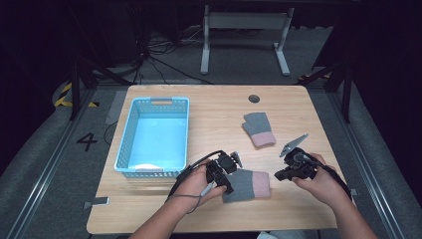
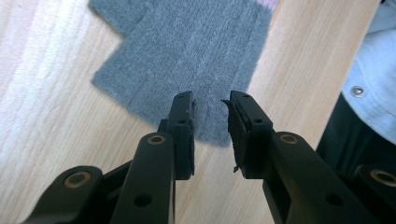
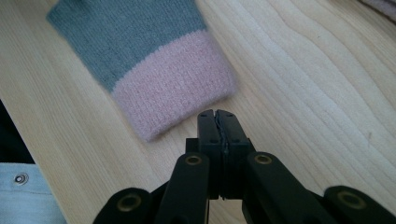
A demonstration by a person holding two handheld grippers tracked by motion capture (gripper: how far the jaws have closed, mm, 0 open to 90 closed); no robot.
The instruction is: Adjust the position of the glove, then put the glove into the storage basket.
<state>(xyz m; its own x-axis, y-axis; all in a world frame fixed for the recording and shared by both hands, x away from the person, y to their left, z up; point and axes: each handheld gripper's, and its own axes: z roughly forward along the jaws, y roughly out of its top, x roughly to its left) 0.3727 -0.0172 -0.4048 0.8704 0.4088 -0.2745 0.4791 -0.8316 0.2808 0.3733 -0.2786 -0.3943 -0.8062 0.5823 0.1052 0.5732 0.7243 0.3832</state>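
The near glove (image 1: pixel 247 184) lies flat on the counter (image 1: pixel 209 114) between the two grippers, grey body toward the left one, pink cuff toward the right. The left gripper (image 2: pixel 211 105) has its jaws parted a little, poised over the grey hem with nothing pinched between them — the knit lies just beyond and beneath their tips. The right gripper (image 3: pixel 218 117) has its jaws pressed fully together on nothing, tips just short of the pink cuff (image 3: pixel 173 88).

The likely slip: the left jaws close too high and nip only fuzz, or catch just the top layer, so the glove peels open or drags across the wood instead of lifting. The right jaws, closed as they are, would only shove the cuff and bunch it — they must part first. A second glove (image 1: pixel 259 129) lies well beyond both jaws, and the blue basket (image 1: pixel 128 127) sits off past the left gripper.
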